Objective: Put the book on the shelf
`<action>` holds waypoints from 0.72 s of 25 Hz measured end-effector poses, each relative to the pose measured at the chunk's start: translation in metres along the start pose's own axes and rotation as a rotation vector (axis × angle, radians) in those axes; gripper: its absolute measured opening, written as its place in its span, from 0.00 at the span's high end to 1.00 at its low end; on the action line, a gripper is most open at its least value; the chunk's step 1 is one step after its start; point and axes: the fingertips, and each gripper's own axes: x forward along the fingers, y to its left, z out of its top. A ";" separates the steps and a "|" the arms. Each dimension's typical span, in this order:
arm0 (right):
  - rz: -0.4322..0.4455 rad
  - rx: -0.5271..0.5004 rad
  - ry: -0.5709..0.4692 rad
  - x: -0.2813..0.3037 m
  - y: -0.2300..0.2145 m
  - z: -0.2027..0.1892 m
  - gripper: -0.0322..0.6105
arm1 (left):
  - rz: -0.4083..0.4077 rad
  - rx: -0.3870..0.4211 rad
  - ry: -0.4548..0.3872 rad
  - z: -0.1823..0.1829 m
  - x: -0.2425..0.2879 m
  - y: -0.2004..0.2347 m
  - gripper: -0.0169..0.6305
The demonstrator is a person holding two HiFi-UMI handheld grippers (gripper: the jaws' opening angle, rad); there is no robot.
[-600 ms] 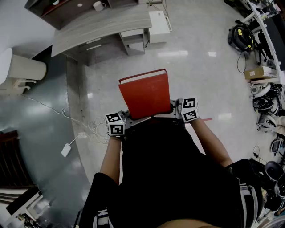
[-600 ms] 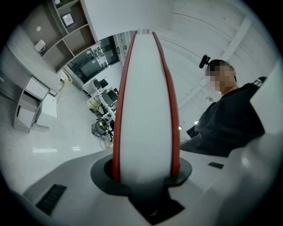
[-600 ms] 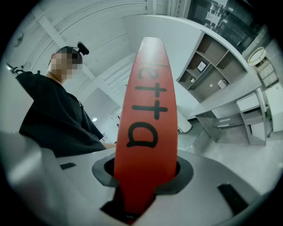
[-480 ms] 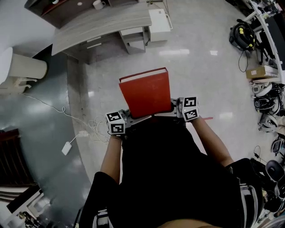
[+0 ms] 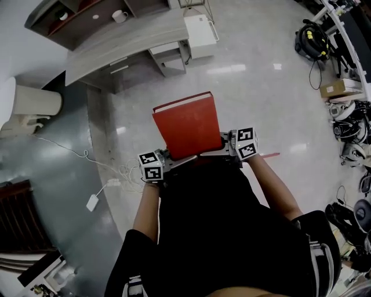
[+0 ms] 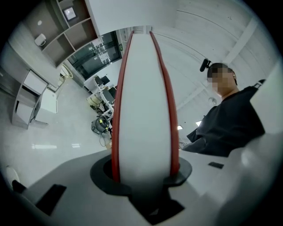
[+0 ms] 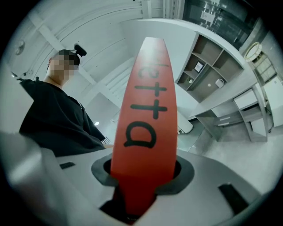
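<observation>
A red hardcover book (image 5: 185,123) is held up in front of the person, over the floor, clamped from both sides. My left gripper (image 5: 172,160) is shut on its lower left edge, my right gripper (image 5: 225,142) on its lower right edge. In the left gripper view the white page edge between the red covers (image 6: 143,110) rises from the jaws of the left gripper (image 6: 143,176). The right gripper view shows the red spine with black letters (image 7: 143,110) rising from the right gripper (image 7: 142,176). The grey open shelf (image 5: 69,14) stands far off at the top left, a white mug (image 5: 119,15) in it.
A long grey desk (image 5: 130,37) with drawers stands before the shelf, a white cabinet (image 5: 200,32) beside it. A white cable and adapter (image 5: 93,202) lie on the floor at left. Bags, a box (image 5: 339,89) and gear line the right wall.
The book and both grippers have stayed clamped together and barely shifted. The view has moved a little, so more of the shelf and desk shows at the top left.
</observation>
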 end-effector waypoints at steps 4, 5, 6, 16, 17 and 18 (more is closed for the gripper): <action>-0.031 -0.019 -0.020 0.000 -0.021 0.017 0.68 | -0.014 0.012 0.016 0.020 -0.001 0.019 0.73; -0.043 -0.016 -0.028 0.001 -0.029 0.023 0.68 | -0.015 0.009 0.015 0.026 -0.002 0.027 0.73; -0.056 -0.008 -0.041 0.001 -0.037 0.029 0.68 | -0.017 0.000 0.013 0.034 -0.002 0.034 0.73; -0.132 0.007 -0.070 0.006 -0.127 0.116 0.68 | -0.083 0.001 0.031 0.136 -0.008 0.107 0.73; -0.140 0.008 -0.062 0.011 -0.137 0.125 0.68 | -0.089 -0.005 0.027 0.146 -0.014 0.116 0.73; -0.147 0.010 -0.056 0.017 -0.148 0.135 0.68 | -0.096 -0.012 0.023 0.157 -0.019 0.126 0.73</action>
